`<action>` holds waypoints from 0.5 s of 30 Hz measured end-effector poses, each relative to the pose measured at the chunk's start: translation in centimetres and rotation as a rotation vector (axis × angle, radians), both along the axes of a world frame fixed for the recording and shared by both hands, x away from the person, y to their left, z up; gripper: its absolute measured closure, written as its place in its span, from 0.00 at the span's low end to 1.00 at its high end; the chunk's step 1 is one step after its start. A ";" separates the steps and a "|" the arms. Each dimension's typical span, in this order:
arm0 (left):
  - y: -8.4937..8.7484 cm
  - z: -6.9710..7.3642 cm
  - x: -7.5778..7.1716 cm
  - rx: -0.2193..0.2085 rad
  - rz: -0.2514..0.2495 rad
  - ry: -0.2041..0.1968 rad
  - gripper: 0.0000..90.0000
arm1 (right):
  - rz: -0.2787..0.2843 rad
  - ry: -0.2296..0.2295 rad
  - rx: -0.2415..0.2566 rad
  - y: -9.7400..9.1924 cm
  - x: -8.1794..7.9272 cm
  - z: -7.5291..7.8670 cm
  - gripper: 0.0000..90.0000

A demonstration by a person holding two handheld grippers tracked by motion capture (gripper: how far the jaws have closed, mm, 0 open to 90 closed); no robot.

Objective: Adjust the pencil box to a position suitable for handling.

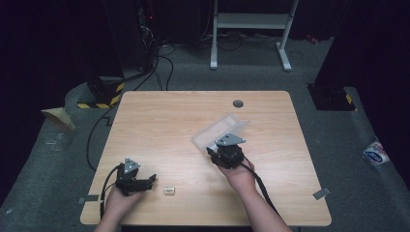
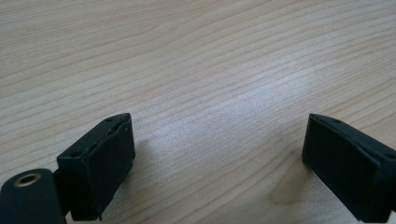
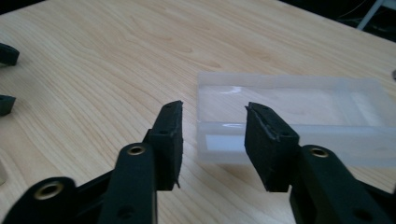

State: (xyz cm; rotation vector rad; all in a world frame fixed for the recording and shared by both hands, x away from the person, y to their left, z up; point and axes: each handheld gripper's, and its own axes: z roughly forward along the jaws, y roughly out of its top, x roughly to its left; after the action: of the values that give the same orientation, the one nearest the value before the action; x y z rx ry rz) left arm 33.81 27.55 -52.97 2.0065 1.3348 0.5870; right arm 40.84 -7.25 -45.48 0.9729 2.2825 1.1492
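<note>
Right gripper [image 3: 212,140] parted before clear unlabelled box [image 3: 299,116]

My right gripper [image 3: 212,140]: jaws parted, nothing between them, low over the wooden table [image 3: 102,56]. Clear plastic box [image 3: 299,116] lies just ahead. I see the other gripper's jaw tips [image 3: 5,79] at far left.

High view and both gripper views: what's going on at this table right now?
A person sits at a wooden table with a handheld gripper in each hand. The right gripper, jaws open, is lined up at the near corner of a clear plastic box and has not closed on it. The left gripper rests low near the front edge, jaws wide open over bare wood and holding nothing. A small pale item lies on the table between the two hands; what it is cannot be told.
</note>
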 end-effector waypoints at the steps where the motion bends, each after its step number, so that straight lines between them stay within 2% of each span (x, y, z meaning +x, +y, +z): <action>1: 0.0 0.0 0.0 0.001 0.000 0.000 0.11 | 0.003 0.010 -0.004 0.3 0.3 -0.1 0.66; 4: 0.0 0.0 0.0 -0.001 0.000 0.000 0.11 | 0.013 0.038 -0.021 1.0 0.9 -0.4 0.72; 5: 0.0 0.0 0.0 -0.004 0.001 0.001 0.11 | 0.024 0.049 -0.040 1.5 1.3 -0.7 0.74; 6: 0.0 0.0 0.0 -0.003 0.001 0.001 0.11 | 0.038 0.057 -0.081 2.2 1.7 -1.1 0.77; 13: 0.0 0.0 0.0 0.003 -0.001 -0.001 0.11 | 0.053 0.054 -0.137 3.3 1.6 -1.5 0.85; 15: 0.0 0.0 0.0 -0.004 0.000 0.001 0.11 | 0.054 0.058 -0.138 3.3 1.6 -1.5 0.85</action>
State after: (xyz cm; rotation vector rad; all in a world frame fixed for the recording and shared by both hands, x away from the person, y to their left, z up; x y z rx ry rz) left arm 33.80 27.54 -52.98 2.0039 1.3351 0.5833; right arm 42.43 -3.98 -47.00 0.9083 2.4119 0.9811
